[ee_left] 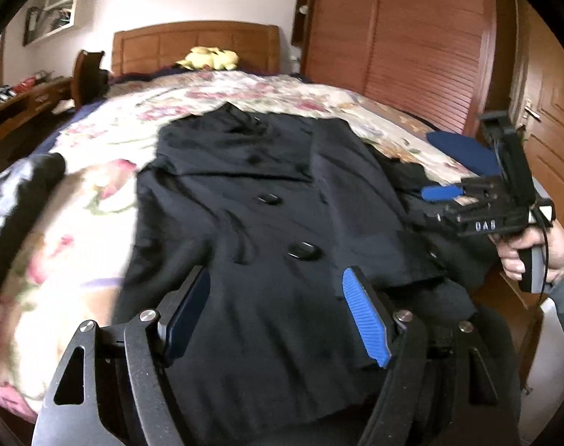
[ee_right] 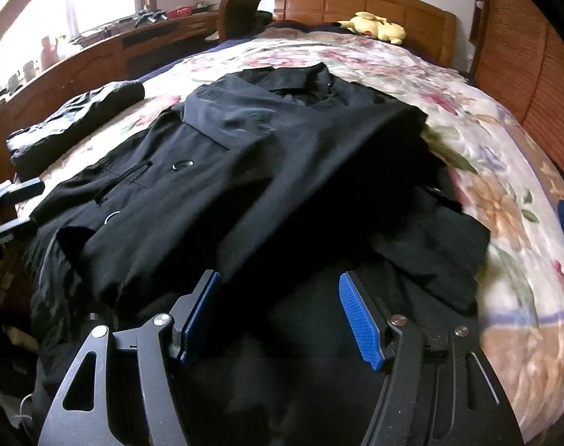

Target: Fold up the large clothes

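Observation:
A large black button-front coat [ee_left: 267,215] lies spread on the floral bedspread [ee_left: 96,171], collar toward the headboard. It also shows in the right wrist view [ee_right: 267,171], with one side folded over the middle. My left gripper [ee_left: 276,278] is open above the coat's lower front, with nothing between its blue pads. My right gripper [ee_right: 280,282] is open over the coat's hem, empty. The right gripper also shows in the left wrist view [ee_left: 445,191], held by a hand at the coat's right edge.
A second dark garment [ee_right: 77,119] lies on the bed's left side. A yellow plush toy [ee_right: 374,28] sits by the wooden headboard [ee_right: 356,0]. A wooden wardrobe [ee_left: 412,44] stands right of the bed, a desk [ee_right: 133,41] on the left. A blue item [ee_left: 464,148] lies at the bed's right edge.

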A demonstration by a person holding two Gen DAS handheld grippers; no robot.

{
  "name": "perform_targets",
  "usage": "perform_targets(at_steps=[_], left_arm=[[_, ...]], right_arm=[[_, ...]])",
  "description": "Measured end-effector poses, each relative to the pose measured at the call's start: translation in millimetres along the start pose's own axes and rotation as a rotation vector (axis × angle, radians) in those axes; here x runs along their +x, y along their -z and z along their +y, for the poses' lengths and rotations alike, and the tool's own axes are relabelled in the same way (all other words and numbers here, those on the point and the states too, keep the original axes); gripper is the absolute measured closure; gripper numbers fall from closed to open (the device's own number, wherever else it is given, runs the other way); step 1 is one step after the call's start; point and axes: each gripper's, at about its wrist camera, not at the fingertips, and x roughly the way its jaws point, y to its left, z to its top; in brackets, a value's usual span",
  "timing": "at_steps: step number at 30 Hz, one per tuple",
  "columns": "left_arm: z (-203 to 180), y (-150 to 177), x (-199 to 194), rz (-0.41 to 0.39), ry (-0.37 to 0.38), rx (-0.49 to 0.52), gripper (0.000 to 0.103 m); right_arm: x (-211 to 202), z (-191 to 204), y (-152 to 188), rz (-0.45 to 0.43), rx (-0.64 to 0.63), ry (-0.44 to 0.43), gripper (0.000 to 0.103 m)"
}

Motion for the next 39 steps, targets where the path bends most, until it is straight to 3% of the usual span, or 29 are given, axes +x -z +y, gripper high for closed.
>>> perform_targets(at_steps=[4,7,9,11,12,16,19,23,27,31,35,36,38,39], left_arm=[[-22,5,7,0.018,0.044,0.028,0.028],[-36,9,14,0.031,0.037,0.073,0.028],[-40,10,21,0.046,0.037,0.089,0.039],[-39,11,26,0.077,0.089,0.075,0.06],[-39,11,28,0.086,0.119,0.069,0.065],[-37,10,27,0.098,0.131,0.081,0.093],[-32,2,16,0.066,0.107,0.084,0.097],[-3,-28,-10,-0.028,0.005,0.054,0.097],[27,-57,-21,-0.08,-0.12,0.043,0.097],[54,-66,-18,-0.057,-0.167,-0.002,0.091],[64,-58,-25,-0.094,-0.192,-0.019,0.057],[67,-54,-28,-0.103,-0.193,-0.027,0.052],[70,-48,-31,-0.113,-0.197,-0.038,0.031],[70,-45,-32,-0.12,-0.198,-0.042,0.03]], right_arm=[[-20,4,3,-0.055,0.007,0.029,0.035],[-36,3,6,-0.107,0.035,0.042,0.035],[-44,1,6,-0.134,0.047,0.046,0.035],[-53,2,10,-0.157,0.056,0.043,0.035],[-58,0,11,-0.167,0.059,0.04,0.035],[-72,3,23,-0.195,0.05,0.043,0.035],[-78,2,25,-0.209,0.052,0.044,0.035],[-82,-2,25,-0.224,0.062,0.046,0.035],[-83,-2,25,-0.226,0.065,0.055,0.035],[-84,-2,25,-0.224,0.069,0.066,0.035],[-84,-3,26,-0.221,0.064,0.085,0.035],[-84,-4,27,-0.221,0.063,0.09,0.035],[-85,-5,27,-0.219,0.062,0.098,0.035],[-85,-6,28,-0.218,0.062,0.101,0.035]])
